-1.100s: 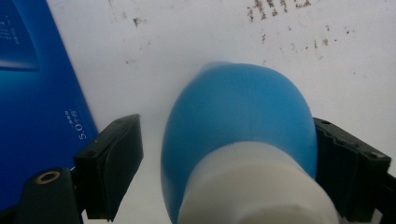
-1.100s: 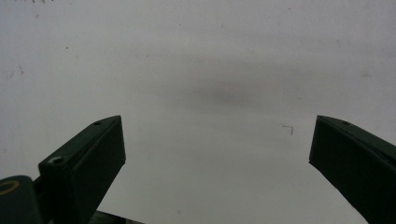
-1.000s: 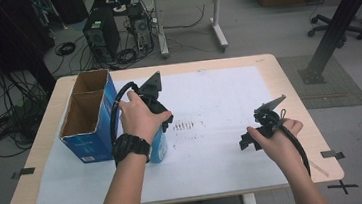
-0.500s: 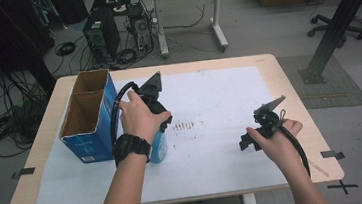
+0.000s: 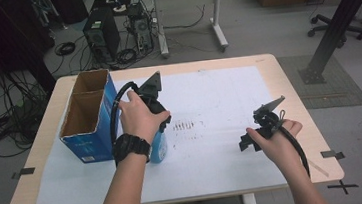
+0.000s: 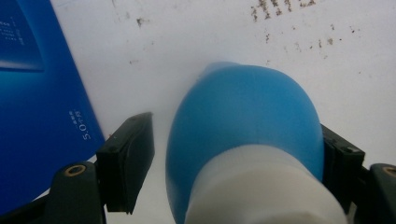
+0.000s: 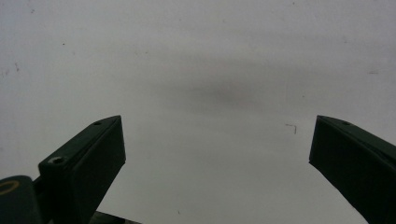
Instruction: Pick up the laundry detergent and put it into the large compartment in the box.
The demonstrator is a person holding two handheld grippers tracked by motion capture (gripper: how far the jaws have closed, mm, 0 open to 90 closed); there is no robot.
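Left claw (image 6: 233, 154) astride blue bottle (image 6: 243, 135), one jaw touching.

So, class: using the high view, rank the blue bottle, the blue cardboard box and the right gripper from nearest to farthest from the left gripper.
1. Blue bottle: between the jaws of the left gripper, which have just been closing.
2. Blue cardboard box: just left of it.
3. Right gripper: far across the paper, near the table's right edge.
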